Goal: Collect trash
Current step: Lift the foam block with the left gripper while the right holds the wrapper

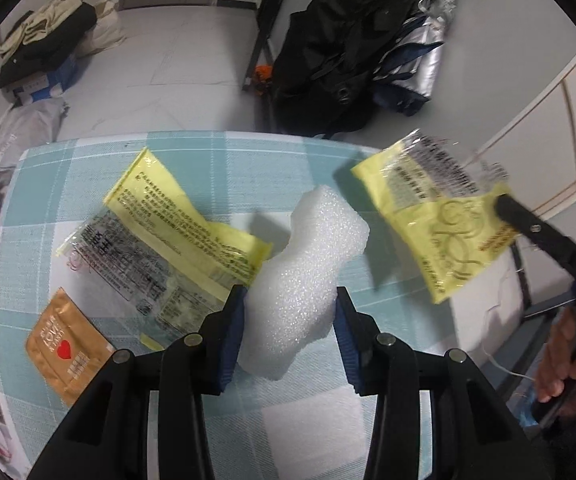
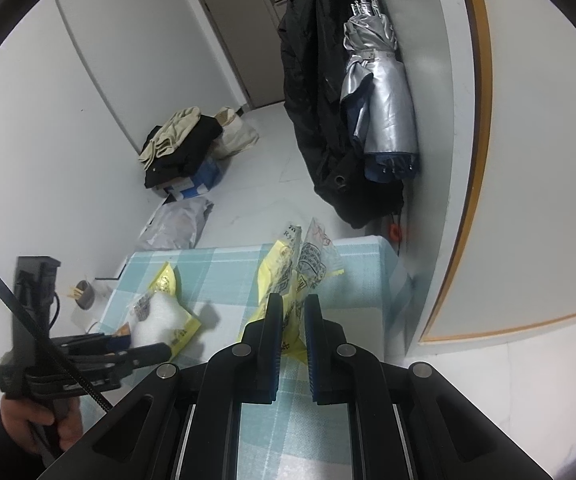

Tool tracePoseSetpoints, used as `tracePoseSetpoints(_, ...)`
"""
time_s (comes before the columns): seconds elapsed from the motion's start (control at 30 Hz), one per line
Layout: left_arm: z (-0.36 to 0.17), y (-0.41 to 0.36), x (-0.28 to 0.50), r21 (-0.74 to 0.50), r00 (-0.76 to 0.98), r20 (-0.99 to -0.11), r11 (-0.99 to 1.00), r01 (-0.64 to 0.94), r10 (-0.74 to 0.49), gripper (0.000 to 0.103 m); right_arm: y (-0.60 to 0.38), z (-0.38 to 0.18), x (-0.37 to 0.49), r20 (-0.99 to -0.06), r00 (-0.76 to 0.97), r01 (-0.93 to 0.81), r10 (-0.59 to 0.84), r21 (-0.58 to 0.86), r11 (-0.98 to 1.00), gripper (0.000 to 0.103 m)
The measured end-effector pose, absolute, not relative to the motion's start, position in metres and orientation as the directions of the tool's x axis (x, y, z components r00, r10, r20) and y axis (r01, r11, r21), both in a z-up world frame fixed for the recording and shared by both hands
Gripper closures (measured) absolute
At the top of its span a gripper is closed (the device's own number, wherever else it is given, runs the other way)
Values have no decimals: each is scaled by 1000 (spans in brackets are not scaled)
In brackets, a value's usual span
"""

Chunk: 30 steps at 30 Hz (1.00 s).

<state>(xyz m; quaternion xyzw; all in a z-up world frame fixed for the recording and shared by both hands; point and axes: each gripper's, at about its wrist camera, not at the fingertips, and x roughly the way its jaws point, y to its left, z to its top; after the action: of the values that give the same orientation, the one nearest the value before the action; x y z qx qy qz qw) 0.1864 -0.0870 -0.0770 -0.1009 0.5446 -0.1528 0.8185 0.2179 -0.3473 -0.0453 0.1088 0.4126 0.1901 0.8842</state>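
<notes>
Seen over a counter (image 1: pixel 99 148) draped in teal-and-white check: left gripper (image 1: pixel 290 312), jaws spread on either side of a white foam block (image 1: pixel 308 248), blue pads close against its flanks, actual contact hard to make out. Beside the foam, lying flat, a yellow printed wrapper (image 1: pixel 163 232) and a gold sachet (image 1: pixel 63 348) marked with a red heart. To the right, lifted clear of the cloth and blurred, a second yellow wrapper (image 2: pixel 288 280), clamped between the nearly closed jaws of the right gripper (image 2: pixel 292 320). Behind, a black coat (image 2: pixel 312 100) and silver umbrella (image 2: pixel 380 96), tops cut off.
</notes>
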Motion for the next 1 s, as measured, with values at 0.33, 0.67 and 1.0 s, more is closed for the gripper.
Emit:
tracePoseSetpoints(0.33,-63,-73,175,-435,395,-792,884,171,-465,66,-348,-45,213,-685,587,-221,430,376,900,93)
tracePoseSetpoints(0.67,-49,-47,155,-478,474,-717,856,198,-510,66,-340,-23,191,-636,615,-234,466,417,878,93)
tracePoseSetpoints(1.0,-32,-29,129,-440,569,-683,880,179,-458,66,-323,-4,135,-593,629,-275,502,435,858,93)
